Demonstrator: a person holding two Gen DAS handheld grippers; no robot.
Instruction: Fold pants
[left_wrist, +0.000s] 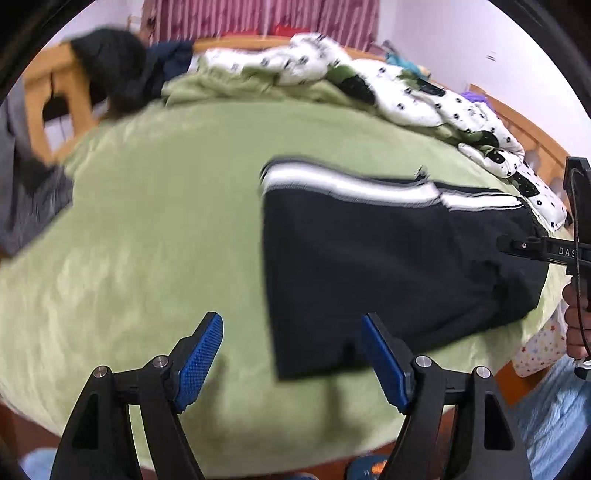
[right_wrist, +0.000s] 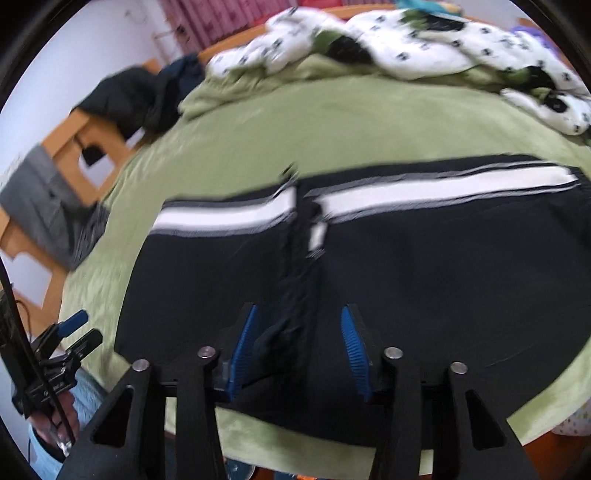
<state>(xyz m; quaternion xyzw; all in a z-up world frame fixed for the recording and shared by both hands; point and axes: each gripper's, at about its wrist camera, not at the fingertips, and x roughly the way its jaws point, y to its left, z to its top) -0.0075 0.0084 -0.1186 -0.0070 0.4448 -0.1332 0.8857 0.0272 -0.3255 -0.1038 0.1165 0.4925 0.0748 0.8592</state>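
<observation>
1. The black pants (right_wrist: 406, 266) with a white side stripe (right_wrist: 424, 192) lie flat on the green bedspread (left_wrist: 166, 221), by the bed's near edge and toward its right side.
2. In the right wrist view a fold or seam line runs across the pants from the stripe toward the near edge.
3. The left gripper (left_wrist: 291, 354) has its blue pads spread wide. Only bedspread and the near left corner of the pants show between them, and the pads do not touch the cloth.
4. The right gripper (right_wrist: 299, 354) stands partly open over the near edge of the pants. A raised ridge of black cloth sits between the pads, with gaps on both sides, so it is not clamped.
5. A white patterned quilt (left_wrist: 369, 81) is bunched along the far edge of the bed.
6. Dark clothing (left_wrist: 114, 66) hangs over the wooden bed frame (left_wrist: 48, 96) at the far left corner.
</observation>
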